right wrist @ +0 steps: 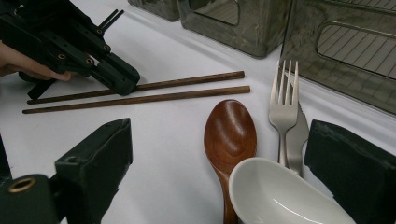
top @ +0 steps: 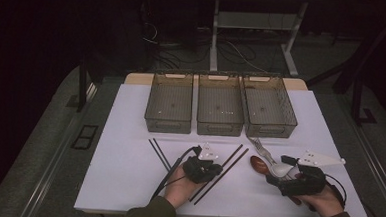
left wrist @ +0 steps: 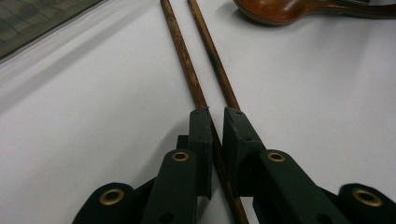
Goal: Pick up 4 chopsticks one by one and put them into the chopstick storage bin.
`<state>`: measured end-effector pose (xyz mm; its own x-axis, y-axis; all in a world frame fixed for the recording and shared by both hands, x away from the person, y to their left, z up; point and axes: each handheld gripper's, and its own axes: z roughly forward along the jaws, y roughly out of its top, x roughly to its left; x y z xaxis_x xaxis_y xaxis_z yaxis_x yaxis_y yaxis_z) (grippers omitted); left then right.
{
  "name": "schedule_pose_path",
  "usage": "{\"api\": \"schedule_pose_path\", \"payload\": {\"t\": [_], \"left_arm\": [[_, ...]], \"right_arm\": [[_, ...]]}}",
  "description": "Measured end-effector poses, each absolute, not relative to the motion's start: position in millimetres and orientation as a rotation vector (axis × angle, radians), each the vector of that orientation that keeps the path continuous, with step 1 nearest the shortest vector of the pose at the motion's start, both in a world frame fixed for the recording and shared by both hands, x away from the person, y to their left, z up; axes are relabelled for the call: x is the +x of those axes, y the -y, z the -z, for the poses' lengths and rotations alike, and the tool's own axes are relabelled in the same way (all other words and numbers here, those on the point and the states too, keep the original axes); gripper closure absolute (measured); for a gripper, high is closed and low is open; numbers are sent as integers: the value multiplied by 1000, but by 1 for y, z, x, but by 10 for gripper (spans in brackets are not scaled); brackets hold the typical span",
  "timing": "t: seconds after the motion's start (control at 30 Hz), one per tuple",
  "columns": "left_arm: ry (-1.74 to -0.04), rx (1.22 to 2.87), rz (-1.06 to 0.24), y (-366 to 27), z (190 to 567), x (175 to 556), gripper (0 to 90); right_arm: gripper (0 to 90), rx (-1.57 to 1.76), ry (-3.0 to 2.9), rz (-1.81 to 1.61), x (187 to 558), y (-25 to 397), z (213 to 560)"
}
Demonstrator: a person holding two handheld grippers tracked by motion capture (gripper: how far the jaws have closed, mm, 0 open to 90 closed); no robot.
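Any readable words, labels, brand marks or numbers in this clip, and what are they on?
None. The three bins, the chopsticks, wooden spoon, white spoon, fork and both grippers, left and right, carry no legible text, label or number.

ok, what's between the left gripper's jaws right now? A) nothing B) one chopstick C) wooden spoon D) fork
B: in the left gripper view the left gripper has its jaws closed around one brown chopstick, with the second chopstick lying just outside.
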<state>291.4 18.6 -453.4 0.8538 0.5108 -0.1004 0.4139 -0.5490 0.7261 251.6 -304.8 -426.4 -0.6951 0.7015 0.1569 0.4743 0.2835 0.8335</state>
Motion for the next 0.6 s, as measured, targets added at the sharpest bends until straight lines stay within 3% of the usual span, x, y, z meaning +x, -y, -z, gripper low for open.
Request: {"api": "schedule_pose_path", "payload": {"t": [0.6], "left_arm": [[-759,2198,-211,-12,453,285,834]], "right_arm": [[74,1085,-2311,-1371,252,305,426]]}}
